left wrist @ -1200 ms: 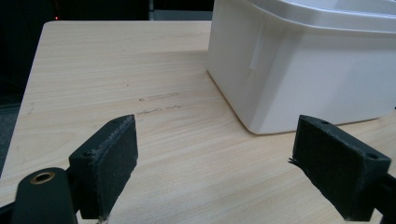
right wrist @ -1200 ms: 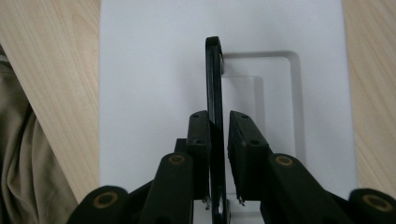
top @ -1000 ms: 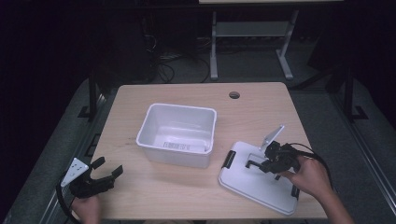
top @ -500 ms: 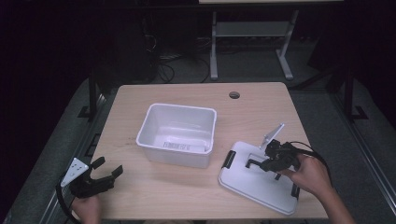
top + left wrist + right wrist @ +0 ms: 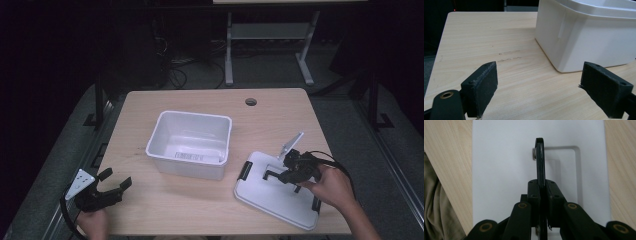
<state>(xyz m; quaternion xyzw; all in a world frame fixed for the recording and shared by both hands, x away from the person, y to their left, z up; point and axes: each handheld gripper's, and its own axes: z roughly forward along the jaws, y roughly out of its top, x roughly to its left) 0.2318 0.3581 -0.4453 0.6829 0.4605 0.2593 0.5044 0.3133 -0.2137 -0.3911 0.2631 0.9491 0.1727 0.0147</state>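
While the left gripper [image 5: 116,186] gapes empty, the right gripper [image 5: 541,186] pinches the flat white lid's [image 5: 265,192] thin black handle [image 5: 540,160].

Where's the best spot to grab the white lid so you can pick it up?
By the black handle standing up in the middle of the lid, from straight above. It is a thin upright strip, so jaws fit either side. The right gripper is shut on it that way.
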